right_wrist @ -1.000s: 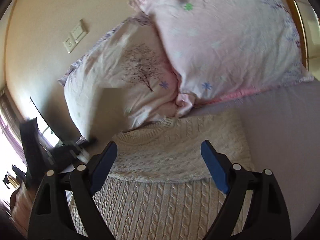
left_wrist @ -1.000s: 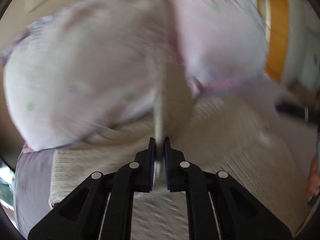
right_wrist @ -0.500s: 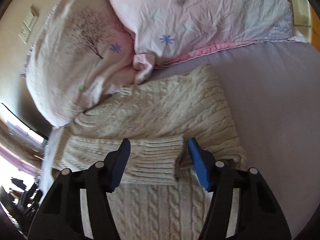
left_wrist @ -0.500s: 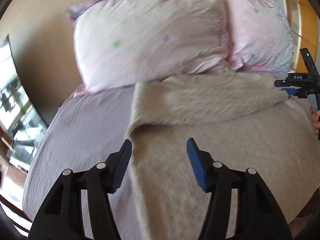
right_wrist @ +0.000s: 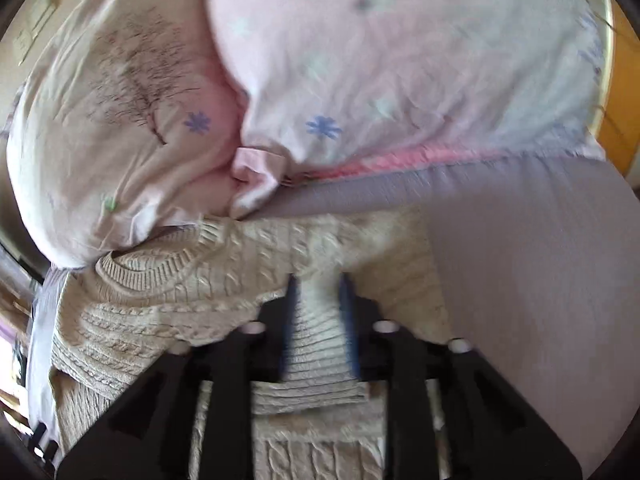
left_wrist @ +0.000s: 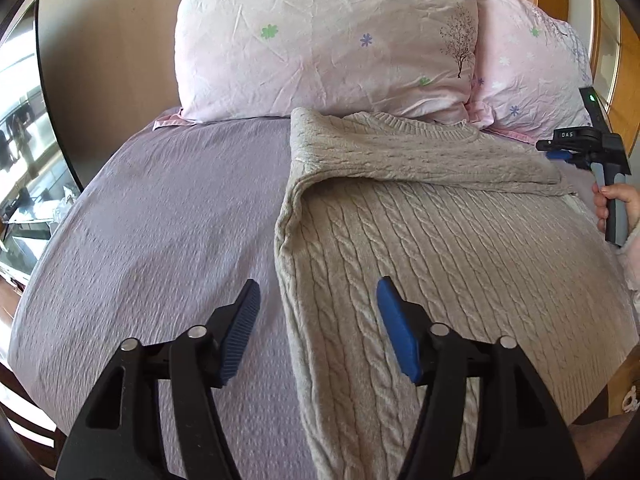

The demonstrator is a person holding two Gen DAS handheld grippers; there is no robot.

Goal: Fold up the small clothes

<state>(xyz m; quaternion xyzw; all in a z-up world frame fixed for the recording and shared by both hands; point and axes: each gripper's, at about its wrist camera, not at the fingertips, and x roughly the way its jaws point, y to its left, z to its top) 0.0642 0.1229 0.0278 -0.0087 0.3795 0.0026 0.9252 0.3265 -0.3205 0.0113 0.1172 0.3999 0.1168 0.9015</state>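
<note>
Right hand-held gripper (right_wrist: 318, 320) is pinching the ribbed sleeve cuff (right_wrist: 316, 364) of the cable-knit sweater (left_wrist: 460, 248) lying near the bed's (left_wrist: 160, 208) pillow edge. Left hand-held gripper (left_wrist: 316, 328) is hovering spread over the sweater's side fold; judging by this, it should be pinning that edge flat.

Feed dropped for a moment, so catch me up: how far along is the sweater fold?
Done: one sleeve lies folded across the sweater chest below the pillows. In hand: the right gripper is narrowed around the ribbed sleeve cuff; the left gripper is open over the sweater's side edge. Left: the body is unfolded, and the second sleeve isn't visible.
</note>
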